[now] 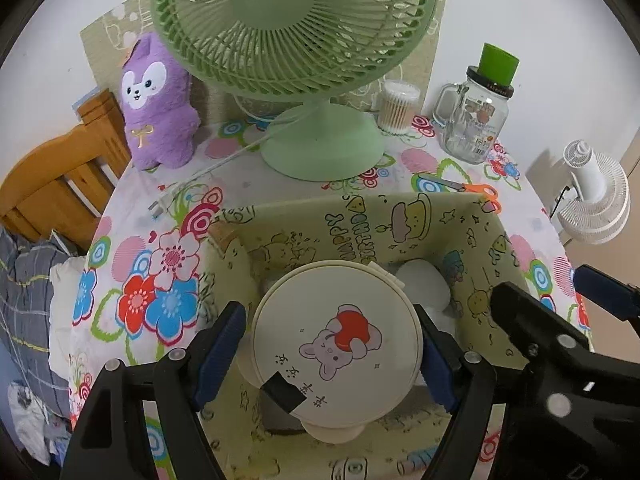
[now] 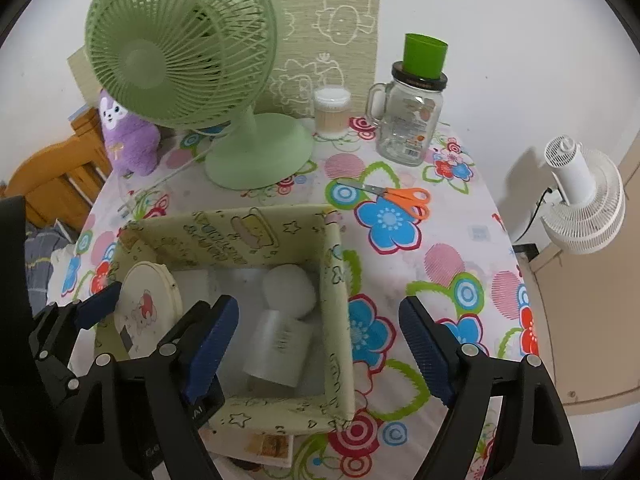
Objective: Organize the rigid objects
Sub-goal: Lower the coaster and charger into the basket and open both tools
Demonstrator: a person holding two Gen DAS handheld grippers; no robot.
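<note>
A pale green fabric box [image 1: 362,220] with cartoon prints stands on the flowered table; it also shows in the right wrist view [image 2: 336,308]. My left gripper [image 1: 336,356] is shut on a round cream mirror [image 1: 338,344] with a mouse picture and holds it over the box's left side; the mirror also shows in the right wrist view [image 2: 146,308]. Inside the box lie a white round object [image 2: 289,288] and a clear cylinder [image 2: 278,350]. My right gripper [image 2: 320,352] is open and empty, straddling the box's right wall.
A green desk fan [image 2: 180,52], a purple plush [image 1: 158,100], a cotton-swab tub [image 2: 331,112], a glass jar with a green cup on top [image 2: 408,120] and orange scissors [image 2: 404,198] are on the table. A white fan [image 2: 580,196] stands to the right, a wooden chair [image 1: 52,176] to the left.
</note>
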